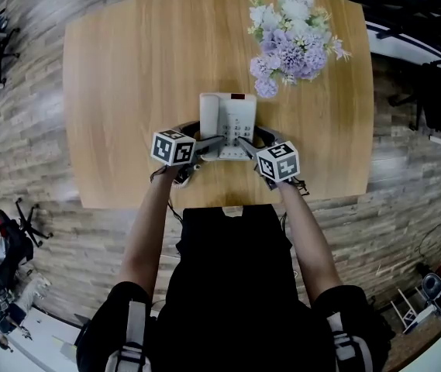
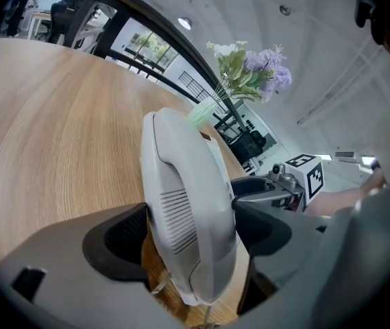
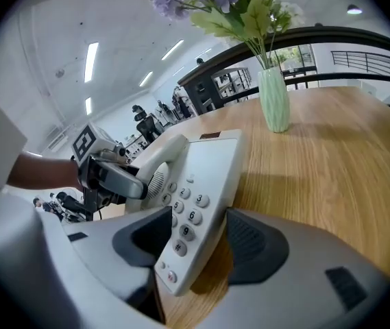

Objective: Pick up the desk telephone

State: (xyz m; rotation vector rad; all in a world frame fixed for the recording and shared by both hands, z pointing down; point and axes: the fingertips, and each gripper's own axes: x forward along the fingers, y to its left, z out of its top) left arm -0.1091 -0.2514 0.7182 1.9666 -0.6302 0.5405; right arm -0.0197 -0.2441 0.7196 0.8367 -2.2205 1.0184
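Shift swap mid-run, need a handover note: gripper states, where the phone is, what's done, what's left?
Left gripper: jaws appear closed on the handset side of the desk telephone.
Right gripper: open, jaws straddling the keypad side; the outer pad shows a gap and is not pressing.
Desk telephone: sitting on the wooden table, with the flower vase beyond it. It does not look lifted.
Done: both grippers are placed at the desk telephone.
Left: close the right gripper, then probably lift with both, keeping it level.
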